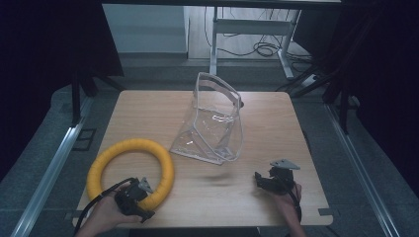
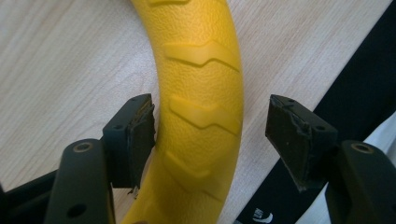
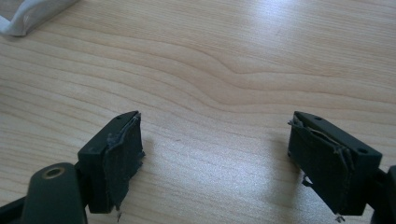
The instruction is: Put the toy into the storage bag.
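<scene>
— What is seen nearest the front edge of the surface?

— The left tongs are seen at the near left, held in a hand, over the near arc of the yellow ring. In the left gripper view the ring's band is straddled: one pad lies just beside its inner edge, perhaps touching it, while the other pad is kept well apart from the outer edge. The tongs are therefore released, with nothing clamped (the ring is between them but not pressed on both sides).

— And the ring itself?

— It is laid flat on the wood at the near left corner, its raised chevron ribs being shown close up in the left gripper view.

— What is found on the other side?

— The right tongs are held low at the near right in the other hand, pointed leftward across the wood. In the right gripper view the jaws are spread wide over bare wood grain, with nothing between them: released as well. A white edge is caught at that view's top left corner; what it belongs to cannot be told.

— And farther back?

— A clear plastic bag is stood near the middle of the surface, well apart from both tongs and just beyond the ring, with its handle raised. Behind the far edge, a desk frame and cables on the floor are seen.
</scene>
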Demonstrator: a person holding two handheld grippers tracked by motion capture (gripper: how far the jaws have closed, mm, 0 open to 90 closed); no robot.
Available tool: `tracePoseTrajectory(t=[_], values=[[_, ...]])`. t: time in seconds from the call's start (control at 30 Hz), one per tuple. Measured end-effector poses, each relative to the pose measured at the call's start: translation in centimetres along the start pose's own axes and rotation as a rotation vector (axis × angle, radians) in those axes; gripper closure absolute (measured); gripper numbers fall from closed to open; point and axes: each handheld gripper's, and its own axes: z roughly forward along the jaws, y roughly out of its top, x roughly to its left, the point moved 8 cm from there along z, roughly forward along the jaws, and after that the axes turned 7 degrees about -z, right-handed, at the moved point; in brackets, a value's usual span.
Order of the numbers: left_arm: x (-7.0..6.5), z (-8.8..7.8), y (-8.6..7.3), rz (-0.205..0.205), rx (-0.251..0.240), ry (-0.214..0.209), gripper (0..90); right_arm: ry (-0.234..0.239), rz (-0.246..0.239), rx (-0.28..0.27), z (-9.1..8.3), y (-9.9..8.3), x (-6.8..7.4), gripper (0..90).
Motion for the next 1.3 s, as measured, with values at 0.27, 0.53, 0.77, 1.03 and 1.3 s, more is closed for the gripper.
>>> tracePoseTrajectory(t=[0.27,0.53,0.77,1.03,1.3], values=[[0.1,0.9,0.2,-0.007,0.052,0.039,40.8,-0.001,0.0,0.0,0.0,0.0,0.0,18.2],[0.4,1.0,0.4,-0.043,0.071,0.054,47.1,-0.001,0.0,0.0,0.0,0.0,0.0,18.2],[0.5,0.9,0.4,-0.042,0.047,0.025,48.5,-0.001,0.0,0.0,0.0,0.0,0.0,18.4],[0.9,-0.9,1.1,-0.074,-0.068,-0.034,48.9,-0.002,0.002,0.0,0.0,0.0,-0.1,19.0],[1.7,-3.9,2.3,-0.129,-0.216,-0.114,49.2,-0.001,0.01,0.002,0.0,0.0,0.0,19.1]])
